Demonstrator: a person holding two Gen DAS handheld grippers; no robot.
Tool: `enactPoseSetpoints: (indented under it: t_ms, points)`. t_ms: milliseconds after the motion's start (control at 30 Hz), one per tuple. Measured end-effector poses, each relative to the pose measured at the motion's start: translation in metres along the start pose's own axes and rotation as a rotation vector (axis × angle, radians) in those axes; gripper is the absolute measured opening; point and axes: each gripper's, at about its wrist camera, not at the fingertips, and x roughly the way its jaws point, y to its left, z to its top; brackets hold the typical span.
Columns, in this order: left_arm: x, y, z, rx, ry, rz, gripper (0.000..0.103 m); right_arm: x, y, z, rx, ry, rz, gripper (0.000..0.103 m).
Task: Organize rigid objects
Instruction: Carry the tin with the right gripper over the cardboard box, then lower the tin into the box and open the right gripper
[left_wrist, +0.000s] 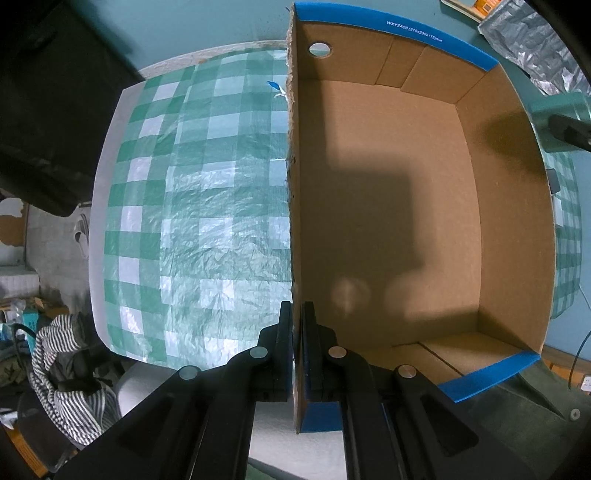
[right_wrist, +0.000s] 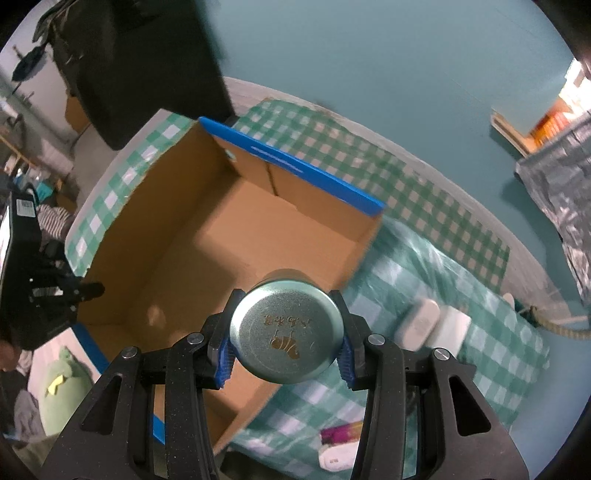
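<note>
round tin (right_wrist: 286, 334) is held snug between the right gripper (right_wrist: 284, 341) pads, above the cardboard box (left_wrist: 406, 221) rim. box wall is pinched by the left gripper (left_wrist: 297, 332). tin should be lowered flat, released only once it's seated.

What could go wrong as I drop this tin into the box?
1. The round tin is held only at its curved sides by the right gripper; it may slip or roll on release.
2. It hangs over the cardboard box near wall, so it could clip the rim.
3. The left gripper pinches one wall; the box may tilt.
</note>
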Motion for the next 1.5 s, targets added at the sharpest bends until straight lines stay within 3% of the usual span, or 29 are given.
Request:
enactPoseSetpoints:
  t_ms: [333,767,1033,1500]
  points:
    - [-0.002,-0.001,-0.003,-0.001,0.001,0.001,0.004,0.028,0.017,0.011,-0.047,0.04,0.026,0.044]
    - [0.0,0.001,-0.004,-0.011,0.005,-0.009,0.004,0.07,0.006,-0.005,-0.025,0.134,0.006,0.044]
    - [0.001,0.002,-0.004,-0.014,0.005,-0.011,0.004,0.07,0.006,-0.005,-0.019,0.13,0.001,0.045]
    - [0.001,0.0,-0.007,-0.005,0.008,0.0,0.004,0.05,0.007,-0.004,0.005,0.066,-0.008,0.062]
